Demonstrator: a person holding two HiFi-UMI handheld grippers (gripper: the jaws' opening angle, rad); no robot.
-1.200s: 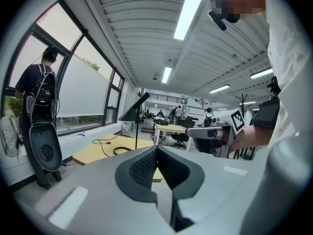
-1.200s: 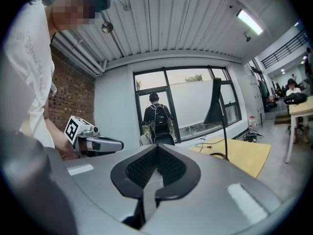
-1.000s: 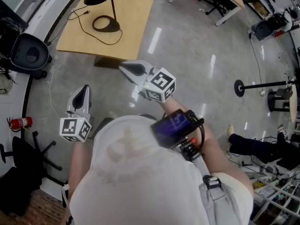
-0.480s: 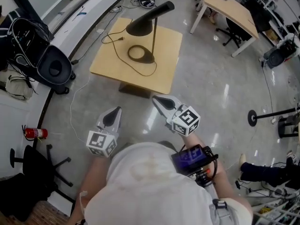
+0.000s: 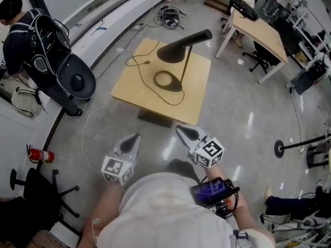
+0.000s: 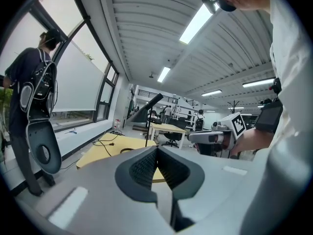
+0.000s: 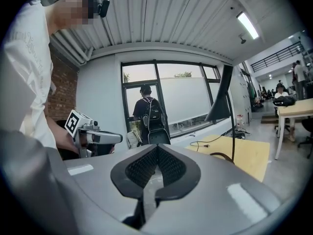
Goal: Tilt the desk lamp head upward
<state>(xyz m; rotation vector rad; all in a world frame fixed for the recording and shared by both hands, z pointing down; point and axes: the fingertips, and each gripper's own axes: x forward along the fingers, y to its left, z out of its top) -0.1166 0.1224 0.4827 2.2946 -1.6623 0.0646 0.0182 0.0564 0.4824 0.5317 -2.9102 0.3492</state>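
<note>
Left gripper (image 5: pixel 133 139) and right gripper (image 5: pixel 181 130), jaws closed and empty, sit well short of the desk lamp (image 5: pixel 181 45) on the wooden worktop (image 5: pixel 135 84). Pushing its head too hard could topple the slim-stemmed lamp.

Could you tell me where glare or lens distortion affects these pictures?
Head view: lights glare in streaks off the glossy floor; left gripper view: strong fisheye curvature, black corners; right gripper view: same fisheye, person backlit by the window.
</note>
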